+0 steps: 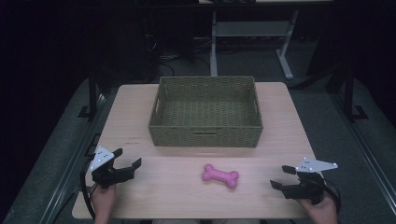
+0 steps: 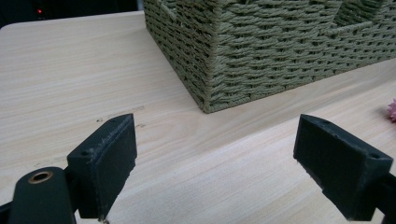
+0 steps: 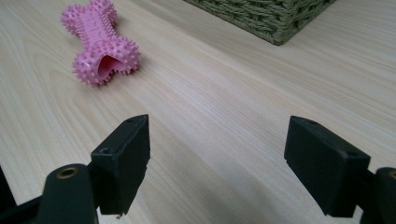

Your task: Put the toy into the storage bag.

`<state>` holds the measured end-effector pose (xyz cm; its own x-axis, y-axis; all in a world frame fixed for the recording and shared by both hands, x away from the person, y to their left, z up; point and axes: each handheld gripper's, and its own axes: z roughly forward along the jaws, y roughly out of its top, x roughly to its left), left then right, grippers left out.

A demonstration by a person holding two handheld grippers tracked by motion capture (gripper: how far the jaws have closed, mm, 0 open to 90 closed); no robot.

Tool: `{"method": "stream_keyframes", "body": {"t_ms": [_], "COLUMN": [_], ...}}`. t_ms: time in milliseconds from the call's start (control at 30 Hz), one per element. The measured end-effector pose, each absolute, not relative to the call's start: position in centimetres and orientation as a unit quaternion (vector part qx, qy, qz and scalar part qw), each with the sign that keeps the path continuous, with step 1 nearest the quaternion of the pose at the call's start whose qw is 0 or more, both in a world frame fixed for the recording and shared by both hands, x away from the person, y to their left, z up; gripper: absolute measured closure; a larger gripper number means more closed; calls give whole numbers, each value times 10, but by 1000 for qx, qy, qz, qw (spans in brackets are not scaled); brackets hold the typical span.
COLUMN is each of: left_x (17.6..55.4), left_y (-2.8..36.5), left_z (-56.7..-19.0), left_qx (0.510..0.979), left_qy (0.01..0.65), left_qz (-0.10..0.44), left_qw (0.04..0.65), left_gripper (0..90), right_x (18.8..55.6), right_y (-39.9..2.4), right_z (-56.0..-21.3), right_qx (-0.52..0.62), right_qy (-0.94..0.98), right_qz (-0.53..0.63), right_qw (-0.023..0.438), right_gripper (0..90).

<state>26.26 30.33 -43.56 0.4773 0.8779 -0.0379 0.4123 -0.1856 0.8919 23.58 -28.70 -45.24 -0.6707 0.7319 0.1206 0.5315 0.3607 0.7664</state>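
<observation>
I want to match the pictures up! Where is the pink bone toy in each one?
High view: pink bone toy low centre, before the basket.
Left gripper view: a pink sliver at the right edge.
Right gripper view: upper left.
Shared landmark: the woven basket.

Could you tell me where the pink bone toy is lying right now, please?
In the high view the pink bone toy lies on the table just in front of the woven basket, between the left gripper and right gripper, nearer the right.

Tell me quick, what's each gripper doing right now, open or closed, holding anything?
Left gripper: open, holding nothing.
Right gripper: open, holding nothing; pink bone toy lies apart on the table.
</observation>
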Motion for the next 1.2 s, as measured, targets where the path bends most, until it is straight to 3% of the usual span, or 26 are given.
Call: {"method": "stream_keyframes", "body": {"t_ms": [1200], "left_x": [259], "left_y": [303], "left_z": [-434], "left_qx": [727], "left_qy": [438], "left_qz": [258], "left_qw": [461], "left_gripper": [128], "right_x": [249], "right_y": [-232], "right_z": [-426], "right_qx": [309], "right_qy": [875], "right_qz": [361], "right_qw": [91], "right_gripper": [210]}}
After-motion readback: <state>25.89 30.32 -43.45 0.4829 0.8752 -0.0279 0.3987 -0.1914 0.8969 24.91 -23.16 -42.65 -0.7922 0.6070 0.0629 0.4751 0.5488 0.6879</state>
